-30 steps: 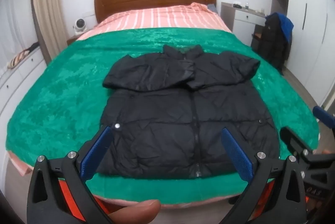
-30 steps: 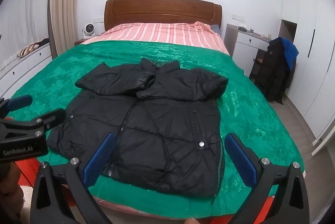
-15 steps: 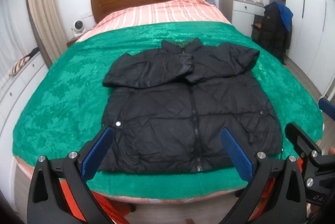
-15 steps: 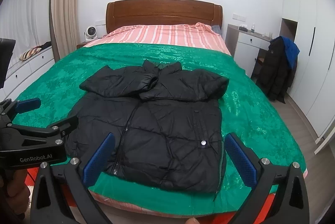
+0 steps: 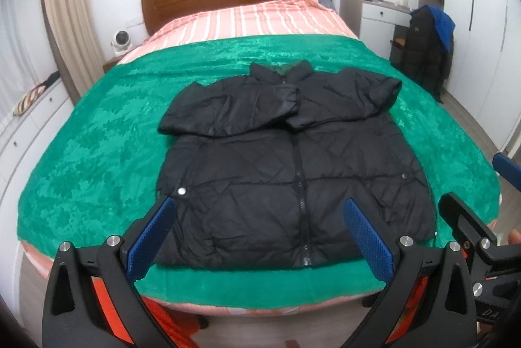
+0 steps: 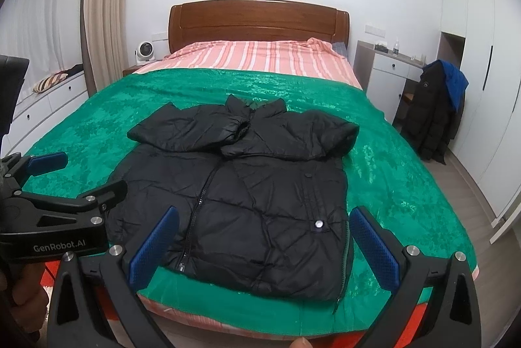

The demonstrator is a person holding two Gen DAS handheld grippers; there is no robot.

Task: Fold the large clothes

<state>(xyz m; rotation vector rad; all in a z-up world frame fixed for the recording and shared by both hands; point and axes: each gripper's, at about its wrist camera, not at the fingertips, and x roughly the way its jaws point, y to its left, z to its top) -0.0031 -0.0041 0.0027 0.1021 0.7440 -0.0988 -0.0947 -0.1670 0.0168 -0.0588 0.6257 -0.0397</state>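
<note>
A black puffer jacket (image 5: pixel 293 159) lies front up on the green blanket (image 5: pixel 97 159) at the foot of the bed, zipped, with both sleeves folded across the chest. It also shows in the right wrist view (image 6: pixel 254 195). My left gripper (image 5: pixel 260 217) is open and empty, held in front of the jacket's hem, apart from it. My right gripper (image 6: pixel 263 227) is open and empty, held before the hem on the right side. The left gripper's body (image 6: pixel 58 211) shows at the left of the right wrist view.
The bed has a wooden headboard (image 6: pixel 257 19) and striped pink bedding (image 6: pixel 260 58). A dark coat hangs on a chair (image 6: pixel 436 113) right of the bed beside a white desk (image 6: pixel 390 68). White drawers (image 6: pixel 42 100) line the left wall. The wardrobe (image 6: pixel 482 87) stands at the right.
Both grippers have risen and drawn back a little from the bed's foot; the jacket appears lower and farther. Jacket unmoved, both grippers stay open.
</note>
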